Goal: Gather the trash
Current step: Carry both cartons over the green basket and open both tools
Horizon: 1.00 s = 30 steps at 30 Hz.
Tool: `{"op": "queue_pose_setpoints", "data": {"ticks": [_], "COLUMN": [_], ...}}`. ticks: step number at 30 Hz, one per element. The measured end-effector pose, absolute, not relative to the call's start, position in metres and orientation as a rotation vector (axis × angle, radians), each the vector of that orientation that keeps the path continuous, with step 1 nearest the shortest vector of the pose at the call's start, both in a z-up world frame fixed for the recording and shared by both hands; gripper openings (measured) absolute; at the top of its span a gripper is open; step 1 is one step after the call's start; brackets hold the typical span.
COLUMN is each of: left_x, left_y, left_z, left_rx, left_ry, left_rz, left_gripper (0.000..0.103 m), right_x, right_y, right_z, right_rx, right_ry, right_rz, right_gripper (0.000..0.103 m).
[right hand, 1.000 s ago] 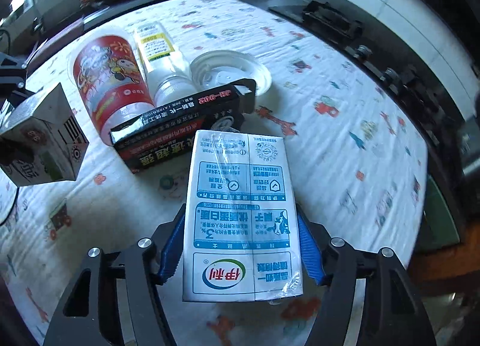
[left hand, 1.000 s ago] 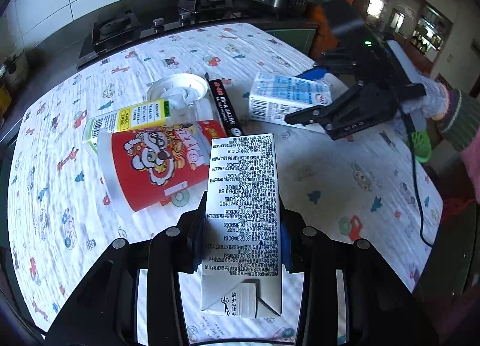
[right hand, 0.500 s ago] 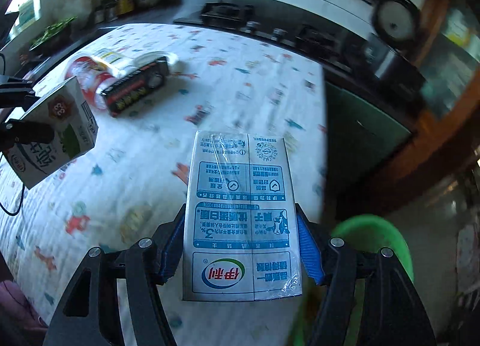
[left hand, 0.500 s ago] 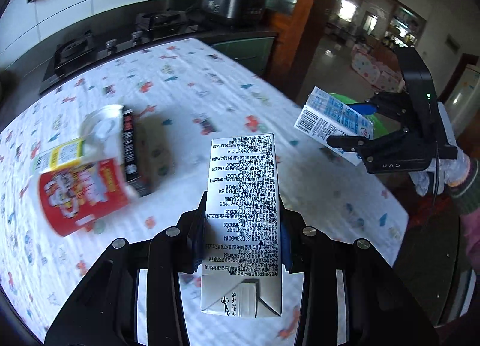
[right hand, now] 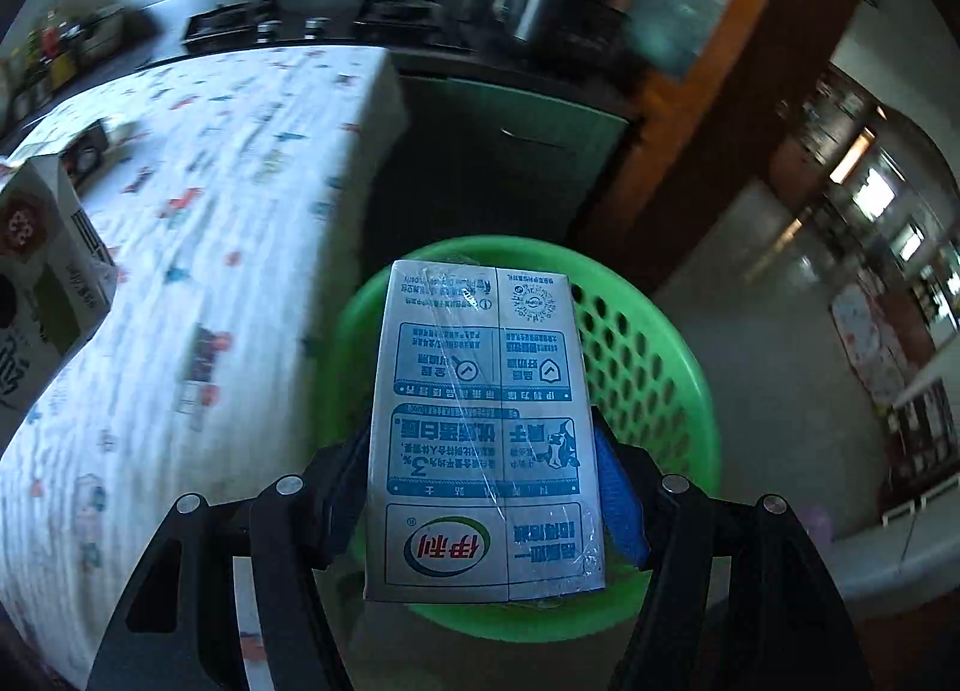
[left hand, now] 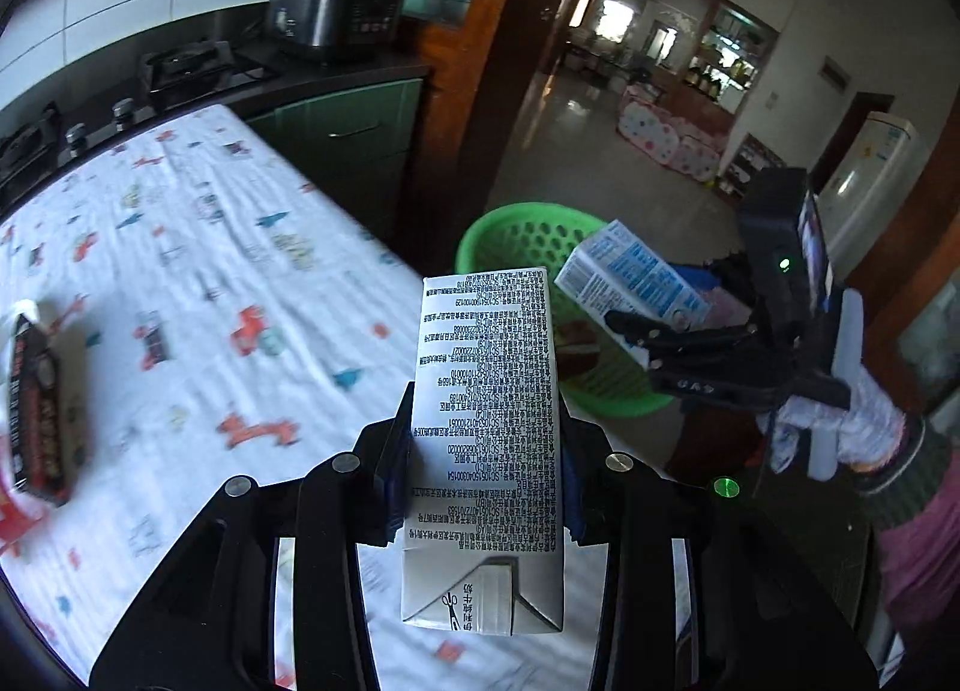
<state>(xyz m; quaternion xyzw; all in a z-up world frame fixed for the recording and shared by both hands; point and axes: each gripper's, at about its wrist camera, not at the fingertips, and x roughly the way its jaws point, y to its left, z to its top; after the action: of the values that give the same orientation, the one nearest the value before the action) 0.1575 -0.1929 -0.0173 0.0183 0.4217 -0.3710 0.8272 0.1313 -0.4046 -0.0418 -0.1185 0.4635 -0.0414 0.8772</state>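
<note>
White cloth printed with small coloured figures covers the bench [left hand: 180,247]. Far left of the left hand-held gripper [left hand: 486,487], a black box [left hand: 36,409] lies on that cloth, blurred, with something red at its near end.

Left hand-held gripper: clamped on a grey carton [left hand: 489,451] with dense black print, one blue pad pressed to each side; the carton's far end reaches past the bench edge toward the basket.

Green basket [left hand: 528,235], perforated wall, stands on the floor just beyond the bench edge, ahead and right of that gripper; some contents show inside, too dim to name.

Right hand-held gripper [right hand: 486,481]: clamped on a blue-and-white carton [right hand: 486,427], pads on both long sides. In its own view the carton hangs directly above the basket [right hand: 648,367] opening. In the left view the same carton [left hand: 636,283] is tilted over the basket's right rim, with the gripper [left hand: 654,331] and a gloved hand [left hand: 852,421] to its right.

Behind: dark rice cooker [left hand: 330,13], lid up, on the counter.
</note>
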Motion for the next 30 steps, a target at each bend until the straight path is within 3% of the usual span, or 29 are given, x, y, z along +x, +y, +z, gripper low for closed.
{"op": "queue_pose_setpoints", "data": {"ticks": [14, 20, 30], "left_x": [0.183, 0.194, 0.199], "left_y": [-0.271, -0.282, -0.291], "left_z": [-0.042, -0.059, -0.074], "left_rx": [-0.115, -0.187, -0.216], "left_ry": [0.898, 0.913, 0.928], "left_rz": [-0.818, -0.805, -0.787], "left_gripper": [0.038, 0.038, 0.039], "right_x": [0.11, 0.087, 0.074], "right_y": [-0.459, -0.456, -0.446], "right_z": [-0.051, -0.036, -0.026], "right_rx": [-0.119, -0.114, -0.13], "right_ry": [0.915, 0.859, 0.825], "right_rz": [-0.24, -0.234, -0.24], "right_gripper": [0.069, 0.077, 0.078]}}
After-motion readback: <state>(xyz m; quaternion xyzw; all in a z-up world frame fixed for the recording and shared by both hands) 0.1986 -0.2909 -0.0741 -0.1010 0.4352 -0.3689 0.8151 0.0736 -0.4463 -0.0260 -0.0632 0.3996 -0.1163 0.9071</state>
